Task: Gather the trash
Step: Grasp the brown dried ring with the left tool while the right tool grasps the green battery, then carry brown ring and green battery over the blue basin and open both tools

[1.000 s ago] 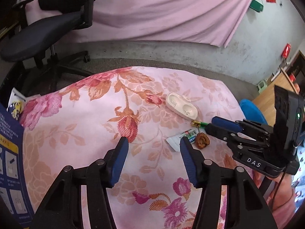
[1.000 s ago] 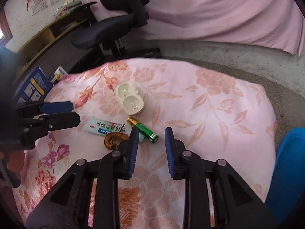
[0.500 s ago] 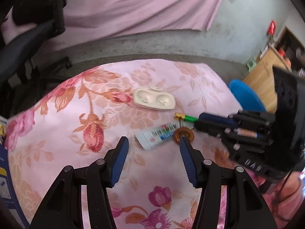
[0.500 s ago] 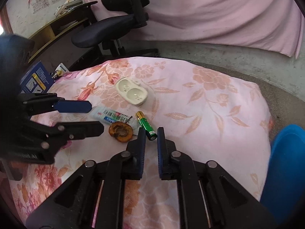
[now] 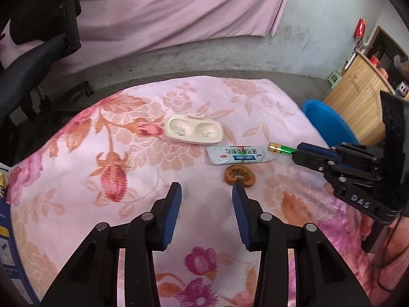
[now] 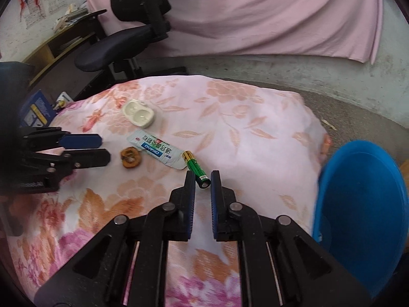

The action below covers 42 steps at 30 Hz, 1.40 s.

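Trash is spread on a floral cloth (image 5: 102,153): a green battery (image 5: 282,149), a printed sachet (image 5: 237,154), a brown dried ring (image 5: 239,175) and a white two-well tray (image 5: 194,129). In the left wrist view, the battery's far end is hidden behind the right gripper (image 5: 297,153); the left gripper (image 5: 206,190) is held with fingers wide apart, the ring touching its right fingertip. In the right wrist view, the battery (image 6: 196,169) is seen just ahead of the right gripper (image 6: 202,176), its near end between the narrowly parted fingertips, not clamped. A blue bin (image 6: 363,204) is cut off at right.
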Tool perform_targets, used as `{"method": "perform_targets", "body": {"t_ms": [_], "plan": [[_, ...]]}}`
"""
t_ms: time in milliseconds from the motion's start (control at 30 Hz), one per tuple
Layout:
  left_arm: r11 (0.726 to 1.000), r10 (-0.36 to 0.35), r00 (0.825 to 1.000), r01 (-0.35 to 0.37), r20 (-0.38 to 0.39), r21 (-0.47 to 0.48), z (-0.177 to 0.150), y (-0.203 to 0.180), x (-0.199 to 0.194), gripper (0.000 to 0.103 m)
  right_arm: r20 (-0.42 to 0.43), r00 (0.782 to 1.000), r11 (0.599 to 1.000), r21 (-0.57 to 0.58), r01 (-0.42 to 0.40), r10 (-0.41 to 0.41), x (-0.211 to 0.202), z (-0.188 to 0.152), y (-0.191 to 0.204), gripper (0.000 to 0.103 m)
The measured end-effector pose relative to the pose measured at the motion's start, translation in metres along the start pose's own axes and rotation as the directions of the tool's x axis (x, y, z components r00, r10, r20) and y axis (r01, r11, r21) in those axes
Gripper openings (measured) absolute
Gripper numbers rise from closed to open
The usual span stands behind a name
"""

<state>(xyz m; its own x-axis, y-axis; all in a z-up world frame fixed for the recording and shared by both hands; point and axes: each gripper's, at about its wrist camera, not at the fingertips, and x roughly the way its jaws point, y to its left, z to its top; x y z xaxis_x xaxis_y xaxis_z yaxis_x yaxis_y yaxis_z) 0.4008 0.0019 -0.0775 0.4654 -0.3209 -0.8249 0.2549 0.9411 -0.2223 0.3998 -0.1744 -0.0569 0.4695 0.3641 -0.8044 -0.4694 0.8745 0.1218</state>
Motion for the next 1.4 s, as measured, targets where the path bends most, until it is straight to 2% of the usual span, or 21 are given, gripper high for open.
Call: {"method": "perform_targets", "body": {"t_ms": [100,167,533,633,667,700,900,1000,1067,1267,1400], "plan": [[0.999,-0.051,0.999,0.051,0.001,-0.018,0.003,-0.002,-0.001,0.036,0.005,1.0,1.0,0.013,-0.001,0.001,-0.004,-0.002,-0.005,0.035],[0.998,-0.057,0.998,0.057,-0.002,-0.001,0.005,-0.009,0.003,0.036,0.002,1.0,1.0,0.012,-0.001,0.001,-0.006,-0.005,-0.008,0.035],[0.987,0.094,0.996,-0.094,0.003,0.133,0.003,-0.041,0.025,0.036,-0.005,1.0,1.0,-0.011,-0.016,0.016,-0.009,-0.014,-0.011,0.036],[0.985,0.096,0.995,-0.096,0.006,0.141,0.0,-0.04,0.028,0.033,-0.003,1.0,1.0,-0.017,-0.009,0.009,-0.007,-0.011,-0.011,0.037],[0.986,0.096,0.995,-0.096,0.007,0.139,0.0,-0.037,0.028,0.027,-0.001,1.0,1.0,-0.021,-0.004,0.004,-0.006,-0.01,-0.01,0.038],[0.986,0.097,0.995,-0.098,0.008,0.136,-0.002,-0.039,0.027,0.025,0.001,1.0,1.0,-0.029,0.0,0.0,-0.006,-0.008,-0.009,0.039],[0.985,0.1,0.995,-0.101,0.017,0.137,-0.005,-0.041,0.026,0.025,-0.029,1.0,0.998,-0.058,-0.004,0.002,0.008,-0.002,-0.008,0.044],[0.987,0.095,0.995,-0.096,0.02,0.129,-0.007,-0.042,0.024,0.025,-0.027,0.999,0.999,-0.045,-0.018,0.017,0.008,-0.002,-0.012,0.041],[0.989,0.087,0.996,-0.089,0.026,0.12,-0.008,-0.041,0.021,0.025,-0.022,0.999,0.999,-0.038,-0.023,0.023,0.006,-0.003,-0.013,0.033],[0.991,0.073,0.994,-0.081,0.078,0.102,-0.013,-0.047,0.008,0.025,0.035,0.999,0.999,-0.044,-0.006,0.007,-0.009,-0.01,-0.012,0.033],[0.989,0.084,0.986,-0.101,0.147,0.112,-0.016,-0.059,-0.003,0.025,0.149,0.989,0.999,-0.032,0.015,-0.01,-0.033,-0.016,-0.012,0.033]]}}
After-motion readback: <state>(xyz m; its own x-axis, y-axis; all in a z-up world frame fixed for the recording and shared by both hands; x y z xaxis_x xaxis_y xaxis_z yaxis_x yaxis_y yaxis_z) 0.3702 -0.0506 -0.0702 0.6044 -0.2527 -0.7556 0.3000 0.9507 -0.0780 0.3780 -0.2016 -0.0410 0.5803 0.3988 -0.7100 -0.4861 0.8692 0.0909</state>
